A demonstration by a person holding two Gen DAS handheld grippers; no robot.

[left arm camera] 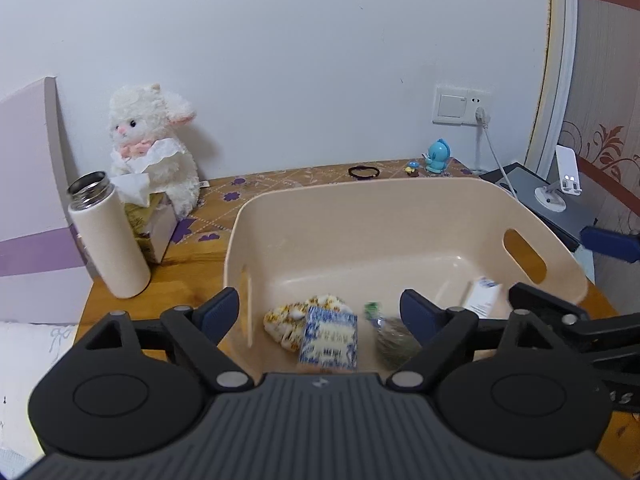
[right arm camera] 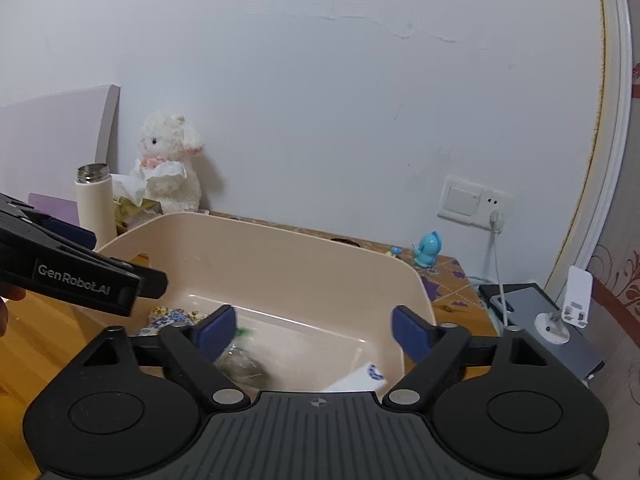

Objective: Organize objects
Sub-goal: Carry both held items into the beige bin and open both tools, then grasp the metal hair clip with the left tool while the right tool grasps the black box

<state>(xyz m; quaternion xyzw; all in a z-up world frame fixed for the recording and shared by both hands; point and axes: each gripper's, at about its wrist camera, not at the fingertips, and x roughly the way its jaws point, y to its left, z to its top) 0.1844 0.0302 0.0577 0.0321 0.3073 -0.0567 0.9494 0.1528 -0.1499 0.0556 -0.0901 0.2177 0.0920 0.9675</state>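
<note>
1. Left view only: hair tie (left arm camera: 363, 172) on the bench (left arm camera: 188, 268), blue-white packet (left arm camera: 329, 339) in the bin (left arm camera: 360, 216).
2. Right view only: "GenRobot.AI" printed on the left hand-held gripper (right arm camera: 74, 280).
3. Both hand-held grippers released, holding nothing: left (left arm camera: 320, 314), right (right arm camera: 314, 330), each hovering over the bin's near edge.
4. Floral pouch (left arm camera: 296, 318), green bag (left arm camera: 390, 338) and white box (left arm camera: 482, 296) lie in the bin, just ahead of the fingers.

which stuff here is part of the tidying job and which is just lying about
Part of the job:
- beige bin
- floral pouch, in the bin
- blue-and-white packet, in the bin
- white tube, in the bin
- hair tie, on the table

Just lying about:
- plush lamb
- flask
- tissue box
- wall socket
</note>
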